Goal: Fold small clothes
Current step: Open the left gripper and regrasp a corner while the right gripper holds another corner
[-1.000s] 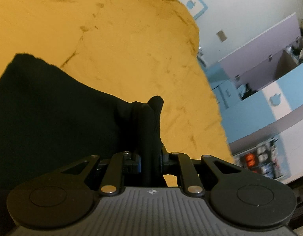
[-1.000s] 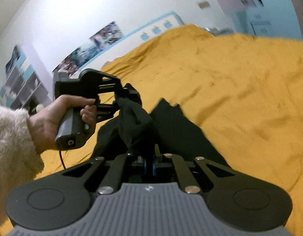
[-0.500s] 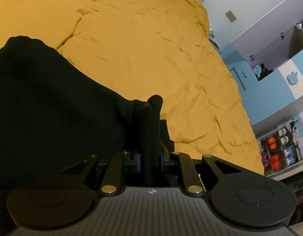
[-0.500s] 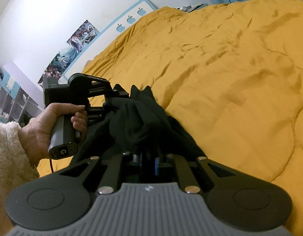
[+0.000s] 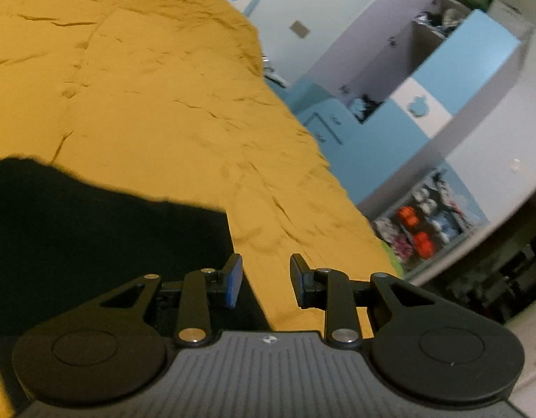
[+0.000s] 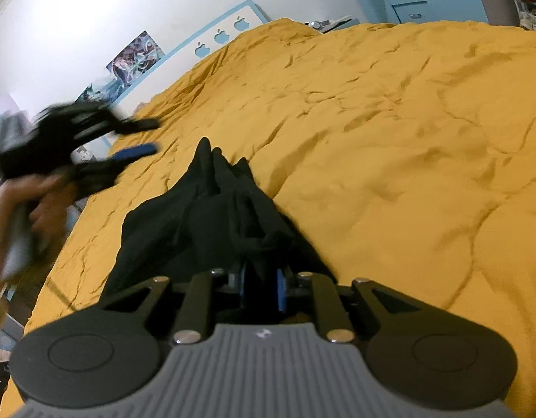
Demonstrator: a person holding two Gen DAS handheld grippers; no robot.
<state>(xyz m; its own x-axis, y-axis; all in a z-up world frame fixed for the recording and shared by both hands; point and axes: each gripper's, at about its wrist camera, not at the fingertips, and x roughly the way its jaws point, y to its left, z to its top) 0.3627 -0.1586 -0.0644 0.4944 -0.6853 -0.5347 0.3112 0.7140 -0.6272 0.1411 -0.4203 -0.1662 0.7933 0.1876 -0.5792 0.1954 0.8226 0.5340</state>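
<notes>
A black garment [image 6: 205, 216] lies bunched on the yellow bedspread [image 6: 372, 139]. My right gripper [image 6: 262, 287] has a fold of it between its blue pads; the jaws are opening slightly and the cloth still fills the gap. In the right wrist view my left gripper [image 6: 154, 136] is a blur at the left, held by a hand [image 6: 41, 209], lifted off the garment with its jaws apart. In the left wrist view the left gripper [image 5: 266, 278] is opening and holds nothing; the black garment [image 5: 93, 230] lies flat to its lower left on the bedspread [image 5: 163, 104].
The bed's right edge runs down the left wrist view, with a blue and white wardrobe [image 5: 424, 104] and shelves of small boxes [image 5: 417, 230] beyond it. A headboard with apple shapes [image 6: 219, 38] and posters [image 6: 135, 55] stand at the far wall.
My left gripper has let go of the black cloth, opened and lifted away from it. The cloth now rests on the bed. My right gripper has kept its place, pads slightly wider.
</notes>
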